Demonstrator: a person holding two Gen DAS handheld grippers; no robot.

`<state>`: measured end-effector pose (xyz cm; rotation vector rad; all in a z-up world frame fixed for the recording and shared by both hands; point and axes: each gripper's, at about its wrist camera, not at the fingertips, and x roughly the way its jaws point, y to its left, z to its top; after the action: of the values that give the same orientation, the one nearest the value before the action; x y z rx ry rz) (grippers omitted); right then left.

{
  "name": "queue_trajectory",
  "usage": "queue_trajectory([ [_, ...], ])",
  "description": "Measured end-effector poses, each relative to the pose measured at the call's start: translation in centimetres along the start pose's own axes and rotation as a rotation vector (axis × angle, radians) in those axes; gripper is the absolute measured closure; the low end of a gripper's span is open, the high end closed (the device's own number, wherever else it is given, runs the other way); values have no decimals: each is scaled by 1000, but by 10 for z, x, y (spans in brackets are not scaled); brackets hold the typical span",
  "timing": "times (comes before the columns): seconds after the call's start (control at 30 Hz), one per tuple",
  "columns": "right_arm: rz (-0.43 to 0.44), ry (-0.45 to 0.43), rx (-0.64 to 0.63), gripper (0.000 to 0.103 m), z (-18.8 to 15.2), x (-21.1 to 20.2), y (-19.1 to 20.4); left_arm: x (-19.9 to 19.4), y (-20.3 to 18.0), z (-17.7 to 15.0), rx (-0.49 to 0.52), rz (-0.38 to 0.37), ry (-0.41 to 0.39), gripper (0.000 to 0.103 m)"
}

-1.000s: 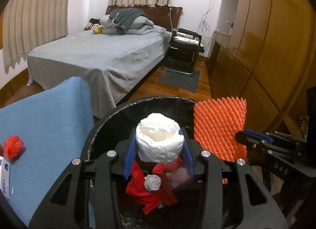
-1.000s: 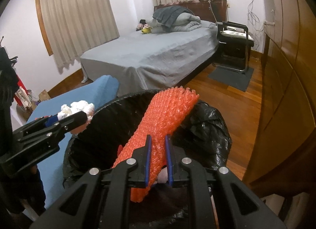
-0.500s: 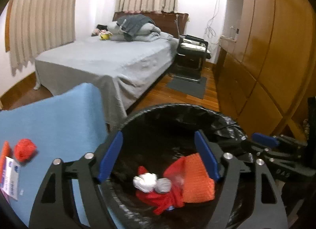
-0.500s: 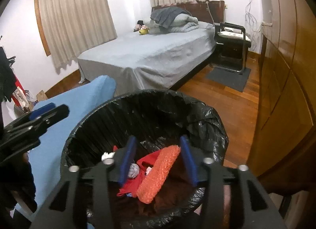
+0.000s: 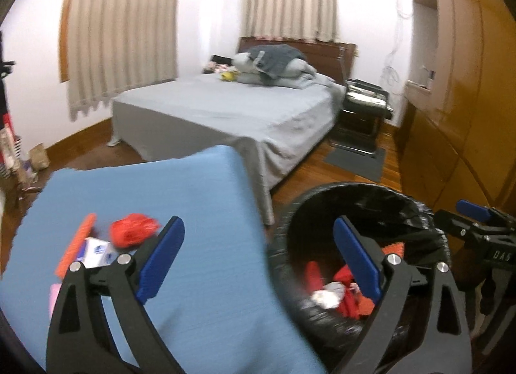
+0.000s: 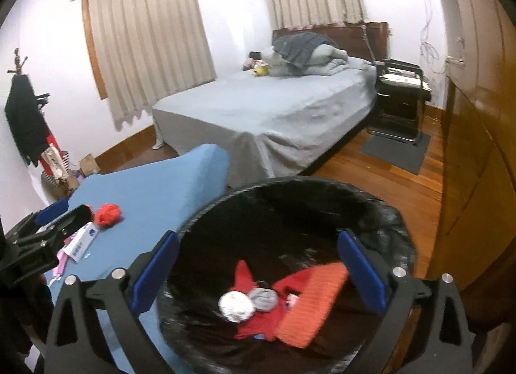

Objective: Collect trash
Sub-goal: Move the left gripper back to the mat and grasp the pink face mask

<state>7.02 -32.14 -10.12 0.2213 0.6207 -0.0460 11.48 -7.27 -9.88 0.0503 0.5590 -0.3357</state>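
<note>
The right gripper [image 6: 258,269] hangs over the mouth of the black-lined trash bin [image 6: 380,209], its jaws opening wide with nothing pressed between the blue pads; the bin's contents lie well below them. Down in the bin sit an orange foam net [image 6: 311,304], a red plastic bag [image 6: 261,322], a white paper wad [image 6: 234,306] and a grey wad [image 6: 264,298] touching it.

The left gripper [image 5: 258,259] is also opening, empty; its left finger stands over the blue-covered table [image 5: 200,245] and its right finger over the bin [image 5: 296,212], so the bin's near rim falls between them. Through that view the bin's trash [image 5: 335,293] shows partly, cut off by the right finger.

Trash not yet collected lies on the blue table: a crumpled red bag [image 5: 132,228], beside it an orange strip [image 5: 75,245], a white printed packet [image 5: 96,253] between them, and something pink [image 5: 54,296] at the table's near edge, half hidden by the left gripper's arm. In the right wrist view the left gripper covers part of the packet and the pink piece.

Beyond the table stands a bed with grey sheets [image 6: 274,106] and piled bedding at its head, a dark chair [image 6: 400,90] beside it, a grey mat [image 6: 396,148] on the wooden floor, wooden wardrobes [image 6: 477,116] along the right, and curtained windows [image 6: 148,41] behind.
</note>
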Motion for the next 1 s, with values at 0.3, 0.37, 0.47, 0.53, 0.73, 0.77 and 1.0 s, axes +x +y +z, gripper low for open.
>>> queue_trajectory([
  [0.3, 90, 19, -52, 6, -4, 26, 71, -28, 69, -17, -47, 161, -1, 12],
  [0.37, 109, 24, -70, 6, -8, 32, 87, -32, 84, -21, -55, 193, 4, 12],
  [0.47, 136, 40, -85, 6, -13, 43, 108, -38, 111, -30, -76, 244, 18, 12],
  [0.53, 152, 52, -94, 6, -17, 50, 121, -41, 128, -36, -93, 272, 26, 12],
  [0.73, 188, 85, -131, 6, -30, 69, 158, -44, 181, -57, -155, 367, 73, 12],
  [0.77, 192, 94, -138, 6, -33, 73, 164, -45, 188, -63, -164, 378, 79, 12],
  [1.0, 209, 135, -177, 6, -43, 91, 192, -38, 230, -95, -236, 416, 166, 14],
])
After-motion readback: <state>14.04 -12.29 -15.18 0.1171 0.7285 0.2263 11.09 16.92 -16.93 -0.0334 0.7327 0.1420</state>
